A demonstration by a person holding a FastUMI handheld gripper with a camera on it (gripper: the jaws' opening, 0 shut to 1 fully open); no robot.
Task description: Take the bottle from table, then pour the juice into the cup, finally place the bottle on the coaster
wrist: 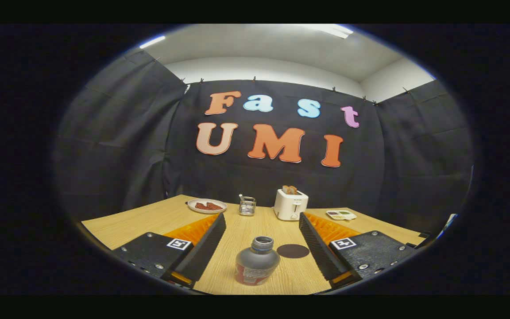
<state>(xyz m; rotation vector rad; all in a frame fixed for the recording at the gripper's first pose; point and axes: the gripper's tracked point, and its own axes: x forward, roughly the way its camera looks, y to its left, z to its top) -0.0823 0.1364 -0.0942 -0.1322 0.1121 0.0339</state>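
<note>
Between the two widely spread fingers of the gripper (261, 241), a small dark plastic bottle (256, 267) with a red label band and an open, uncapped neck stands upright on the pale wood-grain table (135, 221), touched by neither finger. Just beside it, slightly further ahead, lies a flat dark round coaster (293, 251). Beyond the fingertips stand a small clear glass cup (247, 206), a white toaster (290, 204) with bread in its slots, a white plate (206, 206) holding reddish pieces and a small white tray (341, 215). The grasp looks not yet made, so the first step is open. With no cap on, the main risk is spilling: a finger closing off-centre could nudge the bottle over, and a pinch too high on the rounded shoulder might let it slip or tilt early. The cup's narrow mouth would also punish a hasty pour.
</note>
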